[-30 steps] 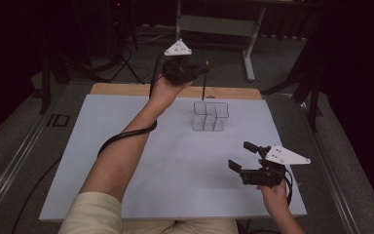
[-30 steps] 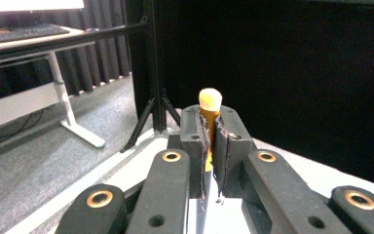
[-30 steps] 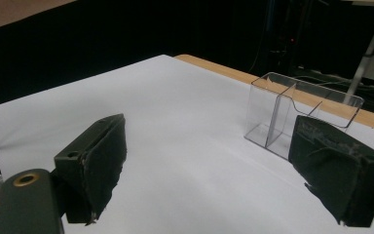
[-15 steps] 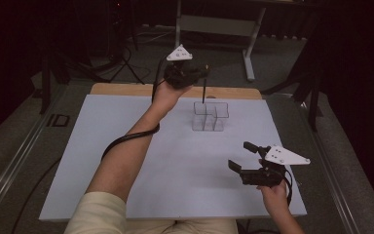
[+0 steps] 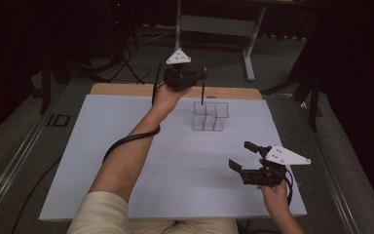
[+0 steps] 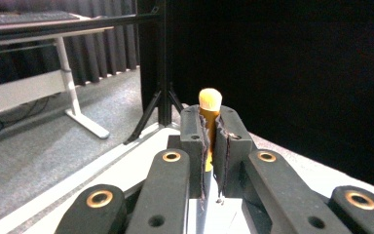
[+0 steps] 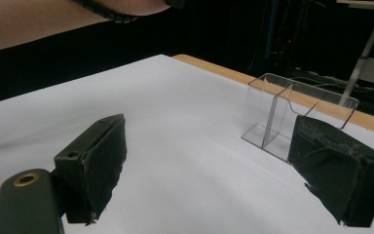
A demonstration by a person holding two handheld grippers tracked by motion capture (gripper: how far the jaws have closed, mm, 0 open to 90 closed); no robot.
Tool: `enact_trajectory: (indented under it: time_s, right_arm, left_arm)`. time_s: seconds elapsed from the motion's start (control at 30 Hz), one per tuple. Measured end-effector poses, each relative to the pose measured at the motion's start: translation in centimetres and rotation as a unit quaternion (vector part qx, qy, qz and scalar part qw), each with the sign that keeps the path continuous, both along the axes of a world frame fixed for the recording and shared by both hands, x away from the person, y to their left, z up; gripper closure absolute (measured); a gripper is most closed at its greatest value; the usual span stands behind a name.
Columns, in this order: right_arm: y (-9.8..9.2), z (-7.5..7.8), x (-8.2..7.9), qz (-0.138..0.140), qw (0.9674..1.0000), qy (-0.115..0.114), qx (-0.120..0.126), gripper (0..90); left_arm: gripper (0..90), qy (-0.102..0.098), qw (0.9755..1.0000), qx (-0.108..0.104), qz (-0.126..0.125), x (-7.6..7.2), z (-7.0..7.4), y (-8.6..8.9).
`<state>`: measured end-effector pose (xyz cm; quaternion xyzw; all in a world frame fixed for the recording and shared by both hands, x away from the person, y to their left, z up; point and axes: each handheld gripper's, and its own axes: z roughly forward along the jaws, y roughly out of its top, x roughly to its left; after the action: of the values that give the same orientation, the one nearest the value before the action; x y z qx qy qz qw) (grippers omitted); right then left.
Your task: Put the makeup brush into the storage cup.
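Observation:
My left gripper [image 5: 200, 75] is at the far middle of the white board [image 5: 102, 126], shut on a thin pen [image 5: 203, 90] that hangs upright from it. In the left gripper view the jaws pinch the pen's orange shaft [image 6: 209, 129] just under its pale yellow cap. The pen's lower tip hovers over the back left cell of a clear plastic compartment box [image 5: 210, 116]. My right gripper [image 5: 241, 155] rests near the board's front right, open with nothing between its pads [image 7: 97, 161]. Beyond its right pad stands the clear box [image 7: 292, 114].
A wooden strip [image 5: 126, 89] runs along the board's far edge. A white desk frame [image 5: 214, 24] and black stand legs [image 5: 126, 58] stand on the grey carpet behind. A forearm and black cable [image 5: 126, 141] cross the board's left half.
The left hand has sunk a little, bringing the pen's tip lower toward the clear box. The right gripper has stayed where it was.

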<state>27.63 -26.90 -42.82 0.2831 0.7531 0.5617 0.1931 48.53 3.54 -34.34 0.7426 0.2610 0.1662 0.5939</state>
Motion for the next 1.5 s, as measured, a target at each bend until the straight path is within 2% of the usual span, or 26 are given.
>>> enact_trajectory:
  time_s: [0.1, 0.13, 0.17, 0.27, 0.47, 0.7, 0.97, 1.27, 1.3, 1.33, 1.37, 1.4, 1.5]
  right_arm:
    - [0.0, 0.0, 0.0, 0.0, 1.0, 0.0, 0.001, 13.9]
    - [0.0, 0.0, 0.0, 0.0, 1.0, 0.0, 0.001, 13.9]
    - [0.0, 0.0, 0.0, 0.001, 1.0, 0.0, 0.002, 13.9]
    - [0.0, 0.0, 0.0, 0.001, 1.0, 0.0, 0.001, 13.9]
    - [0.0, -0.1, 0.0, 0.002, 1.0, 0.001, -0.001, 13.9]
    - [0.1, -0.1, 0.0, 0.004, 1.0, 0.002, -0.001, 13.9]
    - [0.1, -0.1, 0.0, 0.004, 1.0, 0.002, -0.001, 13.9]
    - [0.1, -0.1, 0.0, 0.005, 1.0, 0.001, -0.002, 13.9]
    - [0.1, -0.1, 0.0, 0.006, 1.0, 0.001, -0.003, 13.9]
    - [0.1, -0.1, 0.0, 0.006, 1.0, 0.001, -0.003, 13.9]
    - [0.1, -0.1, 0.0, 0.005, 1.0, 0.003, -0.003, 13.9]
    - [0.1, -0.1, 0.0, 0.005, 1.0, 0.003, -0.001, 13.9]
    - [0.1, -0.1, 0.0, 0.004, 1.0, 0.003, -0.002, 13.9]
  left_arm:
    - [84.6, -0.001, 1.0, 0.002, 0.001, 0.1, -0.5, 0.0]
    - [84.5, 0.004, 1.0, -0.001, 0.0, 0.2, -0.6, 0.0]
    - [84.5, 0.0, 1.0, 0.005, 0.003, 0.1, -0.7, -0.1]
    - [84.5, -0.003, 1.0, 0.002, 0.004, 0.2, -1.1, -0.1]
    - [84.5, 0.006, 0.9999, -0.008, 0.012, 0.5, -1.9, 0.1]
    - [84.4, 0.012, 0.9997, -0.008, 0.019, 0.7, -2.9, 0.2]
    - [84.2, 0.019, 0.9997, -0.001, 0.016, 0.9, -3.6, -0.1]
    - [83.9, 0.026, 0.9994, 0.004, 0.023, 1.0, -5.0, -0.2]
    - [83.2, 0.023, 0.9995, 0.001, 0.023, 1.0, -5.0, -0.1]
    - [76.4, 0.023, 0.9995, 0.001, 0.023, 1.0, -5.0, -0.1]
    - [76.4, 0.021, 0.9995, -0.007, 0.022, 1.0, -4.8, 0.1]
    - [71.7, 0.025, 0.9994, -0.01, 0.02, 1.0, -4.8, 0.2]
    - [68.6, 0.041, 0.9989, -0.01, 0.018, 1.0, -4.5, 0.3]
